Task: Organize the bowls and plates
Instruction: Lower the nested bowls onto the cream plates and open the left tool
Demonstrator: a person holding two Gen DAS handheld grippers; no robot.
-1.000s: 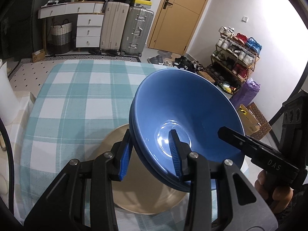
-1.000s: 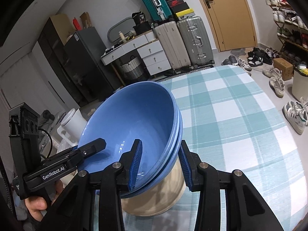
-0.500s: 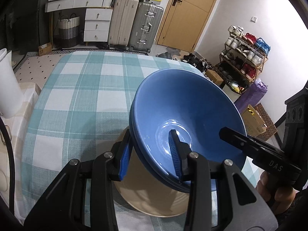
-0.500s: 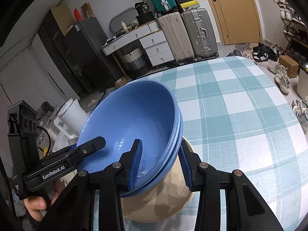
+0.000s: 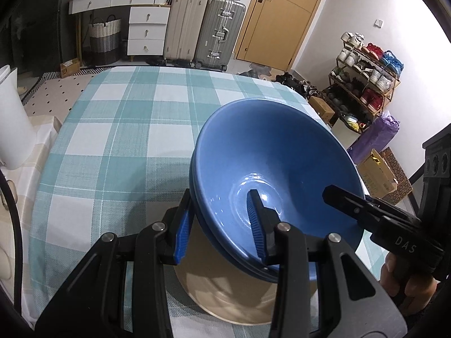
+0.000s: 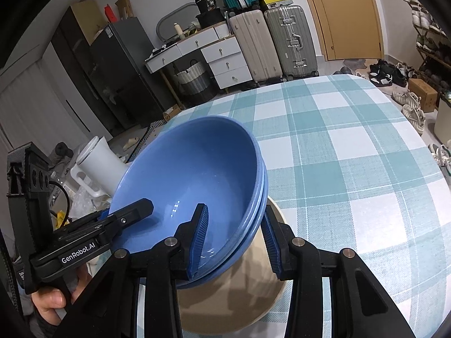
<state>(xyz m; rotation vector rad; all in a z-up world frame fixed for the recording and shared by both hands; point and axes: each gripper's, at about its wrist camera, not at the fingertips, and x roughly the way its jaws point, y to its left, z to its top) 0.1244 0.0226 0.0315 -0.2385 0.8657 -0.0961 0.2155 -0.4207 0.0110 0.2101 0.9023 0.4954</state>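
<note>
Straddling the blue bowls' [image 5: 270, 169] rim, both claws [image 5: 220, 225] [image 6: 234, 239] grip it.

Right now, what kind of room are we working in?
Probably a lived-in home, a dining spot by the entry: checked tablecloth over the table, suitcases beside a wooden door, and a loaded shoe rack.

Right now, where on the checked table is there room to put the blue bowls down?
The teal checked tablecloth is bare beyond the stacked blue bowls, toward the suitcases. The near edge is crowded by the tan round plate under them.
</note>
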